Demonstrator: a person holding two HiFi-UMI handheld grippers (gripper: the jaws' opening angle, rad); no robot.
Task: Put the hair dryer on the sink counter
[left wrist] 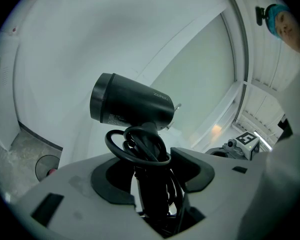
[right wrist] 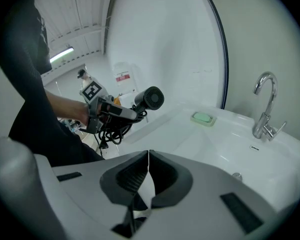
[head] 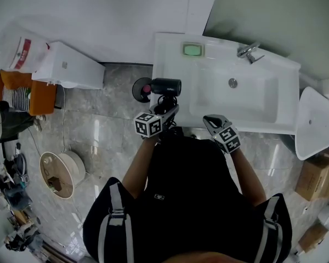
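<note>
Two tools: the left tool [head: 165,111] clamps the matte black hair dryer [head: 165,86] by its cord-wrapped handle above the glossy white tabletop [head: 167,59], at its left edge; the right tool [head: 212,121] is closed, empty.

Sink [head: 170,64] in overhead and right-claw views

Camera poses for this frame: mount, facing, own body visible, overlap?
Head view: on person's head, steeply down at sink; shows forearms, left hand-held gripper, right hand-held gripper.
Left gripper view: on left hand-held gripper, facing wall; jaws clamp hair dryer.
Right gripper view: on right hand-held gripper, facing faucet; jaws shut, empty.
Shared: hair dryer, all three.
</note>
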